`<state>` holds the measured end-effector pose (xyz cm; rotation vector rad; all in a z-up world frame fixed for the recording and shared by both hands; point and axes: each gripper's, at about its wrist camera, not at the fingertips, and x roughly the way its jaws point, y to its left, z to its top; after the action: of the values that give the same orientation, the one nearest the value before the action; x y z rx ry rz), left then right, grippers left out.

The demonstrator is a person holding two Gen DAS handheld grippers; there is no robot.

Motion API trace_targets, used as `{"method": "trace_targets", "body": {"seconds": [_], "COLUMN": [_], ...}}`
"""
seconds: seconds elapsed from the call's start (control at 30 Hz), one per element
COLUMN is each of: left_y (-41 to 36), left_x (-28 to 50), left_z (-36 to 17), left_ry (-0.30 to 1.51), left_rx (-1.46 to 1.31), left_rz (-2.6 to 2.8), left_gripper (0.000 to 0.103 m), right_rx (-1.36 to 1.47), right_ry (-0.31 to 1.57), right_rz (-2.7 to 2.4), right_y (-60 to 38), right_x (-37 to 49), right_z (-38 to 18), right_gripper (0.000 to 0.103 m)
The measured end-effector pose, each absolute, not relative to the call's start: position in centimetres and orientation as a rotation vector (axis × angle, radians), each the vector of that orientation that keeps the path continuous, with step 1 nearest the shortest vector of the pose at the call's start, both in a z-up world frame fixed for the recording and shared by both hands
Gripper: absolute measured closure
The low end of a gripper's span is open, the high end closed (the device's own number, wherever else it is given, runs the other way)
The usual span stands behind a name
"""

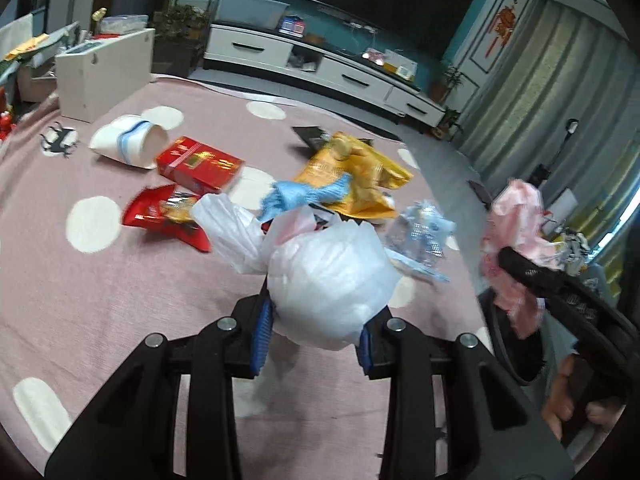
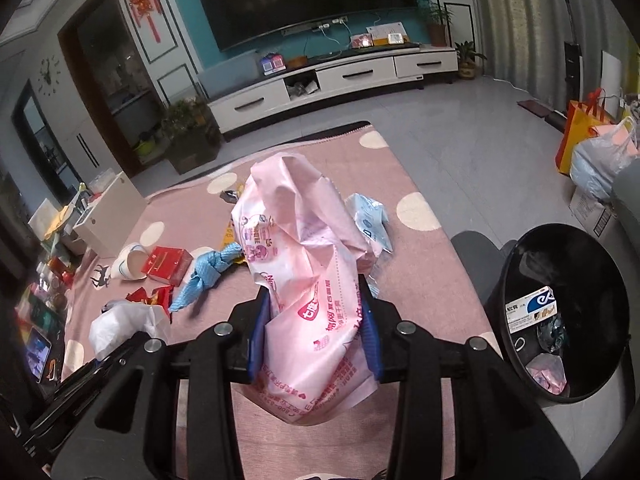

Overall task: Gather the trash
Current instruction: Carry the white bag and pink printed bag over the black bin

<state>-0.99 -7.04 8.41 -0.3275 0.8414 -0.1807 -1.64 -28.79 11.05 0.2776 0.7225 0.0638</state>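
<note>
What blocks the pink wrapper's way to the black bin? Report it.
Nothing visible. The right gripper holds the pink wrapper above the rug; the black bin stands open at its right, with only bare floor and rug between them.

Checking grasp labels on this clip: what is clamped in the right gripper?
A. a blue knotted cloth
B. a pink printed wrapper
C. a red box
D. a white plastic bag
B: in the right wrist view the right gripper has its blue pads pressed on the crumpled pink printed wrapper.
</note>
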Motion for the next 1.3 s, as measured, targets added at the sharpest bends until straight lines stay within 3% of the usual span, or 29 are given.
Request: {"method": "trace_targets", "body": {"seconds": [1.3], "left_y": [-11.9], "left_x": [-1.8], "left_z": [8.8], "left_ry": [0.805], "left_rx": [-0.254], "left_rz": [-0.301], "left_gripper": [0.066], "right_rx": [0.308], "right_ry": [0.724], "right_rz": [-0.045], "right_y": [-33.6], "right_x": [-2.1], "right_z": [10.4], "right_gripper": [0.061]}}
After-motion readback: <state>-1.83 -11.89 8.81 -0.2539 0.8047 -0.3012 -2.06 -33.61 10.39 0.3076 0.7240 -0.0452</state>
